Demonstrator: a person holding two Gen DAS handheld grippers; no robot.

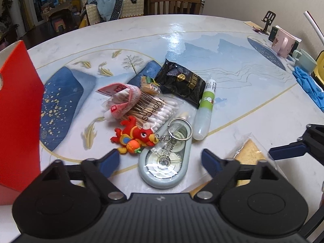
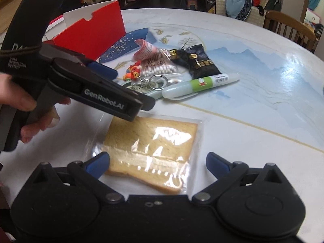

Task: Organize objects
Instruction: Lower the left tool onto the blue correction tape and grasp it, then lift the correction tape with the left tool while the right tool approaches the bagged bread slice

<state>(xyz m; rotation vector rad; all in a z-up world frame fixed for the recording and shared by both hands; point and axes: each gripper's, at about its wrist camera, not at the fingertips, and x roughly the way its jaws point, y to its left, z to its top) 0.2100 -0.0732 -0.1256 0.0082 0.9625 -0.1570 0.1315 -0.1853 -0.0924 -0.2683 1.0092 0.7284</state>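
Observation:
My left gripper (image 1: 161, 160) hangs open over a grey-blue correction tape dispenser (image 1: 164, 162), which lies between its blue pads without touching them. A red dragon keychain (image 1: 135, 137) rests on the dispenser's far end. Behind lie a bag of cotton swabs (image 1: 149, 109), a black snack packet (image 1: 180, 83) and a white-and-green tube (image 1: 206, 105). In the right wrist view my right gripper (image 2: 158, 162) stands open around a bagged bread slice (image 2: 154, 147) flat on the table. The left gripper (image 2: 133, 87), held by a hand (image 2: 18, 95), sits just left of the bread.
An open red box (image 1: 18, 117) stands at the left of the table. At the far right are a pink mug (image 1: 283, 42), a green mug (image 1: 305, 60), a blue glove (image 1: 309, 85) and a phone stand (image 1: 268, 22). A wooden chair (image 1: 176, 2) stands behind the table.

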